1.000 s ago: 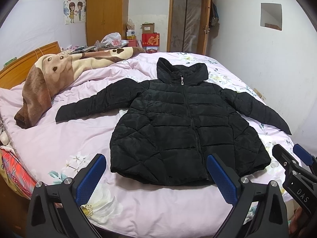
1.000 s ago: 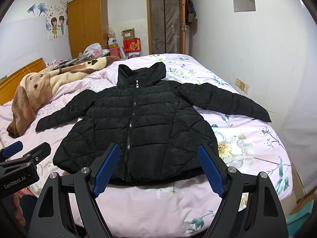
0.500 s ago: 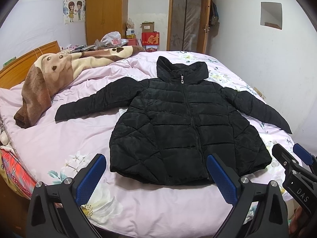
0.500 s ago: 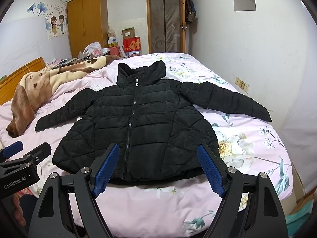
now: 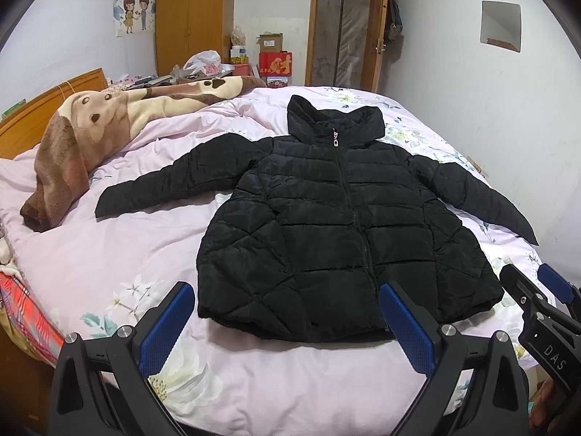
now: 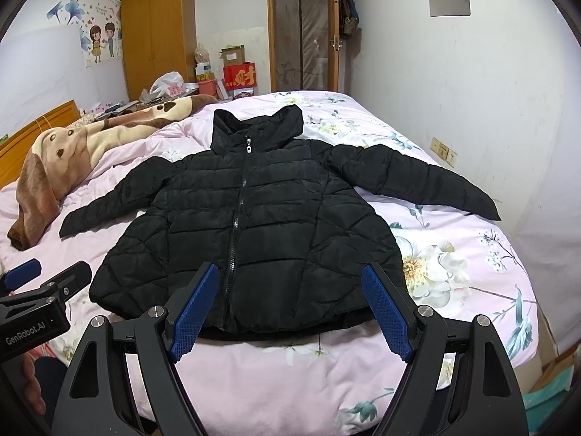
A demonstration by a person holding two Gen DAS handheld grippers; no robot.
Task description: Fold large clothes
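Both tools — left tool (image 5: 287, 321), right tool (image 6: 290, 307) — spread, empty, near the black jacket's (image 5: 337, 218) hem.

Black jacket (image 5: 337, 225) on pink floral bedspread (image 5: 109, 247); blue-padded tongs (image 5: 287, 323).

"das" on the right gripper (image 5: 544, 330), "genrobot.ai" on the left gripper (image 6: 32, 312), gold character on red box (image 6: 240, 75)

I'm working in a home bedroom: a bed (image 5: 109, 254) fills the frame's centre, a wooden wardrobe (image 5: 194, 18) upper left, a door (image 5: 345, 32) at top centre.
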